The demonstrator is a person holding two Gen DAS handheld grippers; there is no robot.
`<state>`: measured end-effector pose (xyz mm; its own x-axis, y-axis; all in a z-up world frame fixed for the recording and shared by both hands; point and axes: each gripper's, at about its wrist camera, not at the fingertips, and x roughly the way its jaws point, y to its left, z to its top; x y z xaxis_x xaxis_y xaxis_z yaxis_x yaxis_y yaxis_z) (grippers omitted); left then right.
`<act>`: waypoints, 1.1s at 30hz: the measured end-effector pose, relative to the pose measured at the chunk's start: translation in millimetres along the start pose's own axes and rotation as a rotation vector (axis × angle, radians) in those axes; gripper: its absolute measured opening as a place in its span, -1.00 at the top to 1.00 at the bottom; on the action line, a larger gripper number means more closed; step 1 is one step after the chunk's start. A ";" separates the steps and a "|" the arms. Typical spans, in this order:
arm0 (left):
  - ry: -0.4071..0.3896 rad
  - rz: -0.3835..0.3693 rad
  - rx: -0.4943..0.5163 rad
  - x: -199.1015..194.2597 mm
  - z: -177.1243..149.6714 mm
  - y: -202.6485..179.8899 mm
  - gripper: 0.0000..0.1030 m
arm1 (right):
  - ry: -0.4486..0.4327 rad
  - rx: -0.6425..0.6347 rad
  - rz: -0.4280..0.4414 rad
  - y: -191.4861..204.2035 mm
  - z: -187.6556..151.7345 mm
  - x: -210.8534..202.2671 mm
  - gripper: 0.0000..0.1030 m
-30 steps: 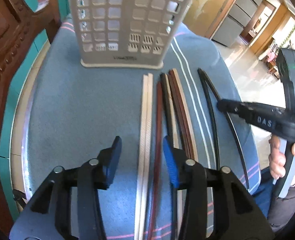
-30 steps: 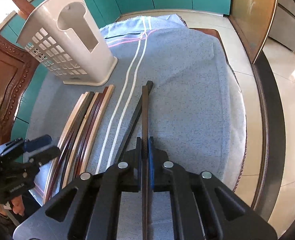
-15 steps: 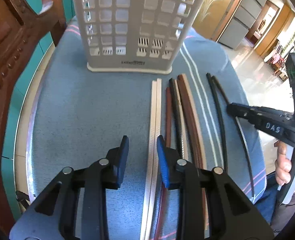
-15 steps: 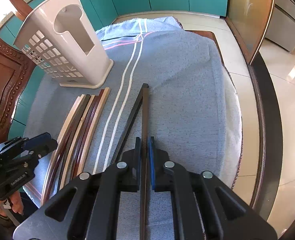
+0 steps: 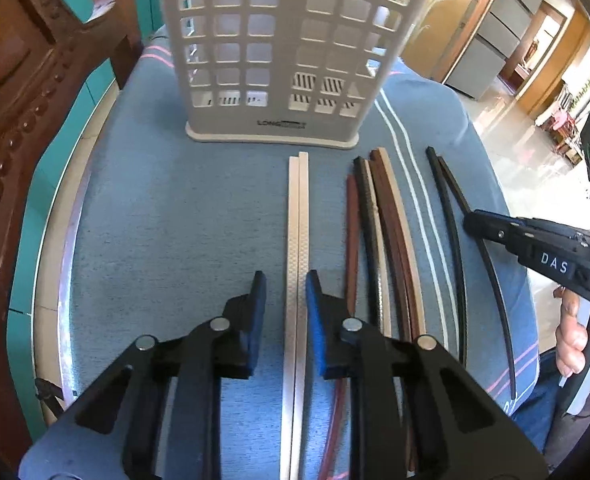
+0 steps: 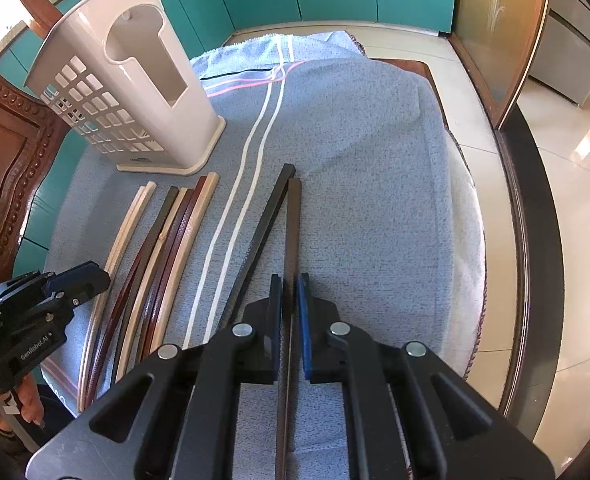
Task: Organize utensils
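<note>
A pale chopstick pair [image 5: 297, 216] lies on the blue cloth, and my left gripper [image 5: 285, 278] straddles it. Its jaws are closing; a gap still shows at the left pad. This gripper also shows at the left of the right wrist view [image 6: 83, 280]. My right gripper [image 6: 289, 280] is shut on a dark brown chopstick [image 6: 293, 220], beside a black chopstick [image 6: 267, 216] lying on the cloth. In the left wrist view the right gripper [image 5: 471, 220] sits over the black chopsticks [image 5: 451, 220]. A bundle of brown and beige chopsticks [image 5: 379, 216] lies between the two. The white slotted utensil holder [image 5: 279, 40] stands behind them.
A round table under a blue-grey cloth with white stripes [image 6: 355, 140] carries everything; its rim [image 6: 519, 240] curves along the right. A carved wooden chair [image 5: 15, 120] stands close at the left. A person's hand [image 5: 575, 336] grips the right tool's handle.
The left gripper's jaws have narrowed around the pale pair. The pale pair now lies apart from the brown bundle, shifted left. The right gripper has kept its grip and place.
</note>
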<state>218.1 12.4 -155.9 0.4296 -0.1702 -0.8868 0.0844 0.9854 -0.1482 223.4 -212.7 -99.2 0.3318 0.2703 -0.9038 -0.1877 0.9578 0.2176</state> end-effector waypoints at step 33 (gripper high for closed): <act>-0.038 -0.008 -0.030 -16.3 5.6 19.8 0.76 | -0.018 -0.004 -0.001 1.5 -4.0 -3.8 0.87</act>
<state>217.8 34.6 -141.9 0.4633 -0.1780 -0.8681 0.0617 0.9837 -0.1688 218.2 -212.7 -97.0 0.3481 0.2714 -0.8973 -0.1908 0.9577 0.2156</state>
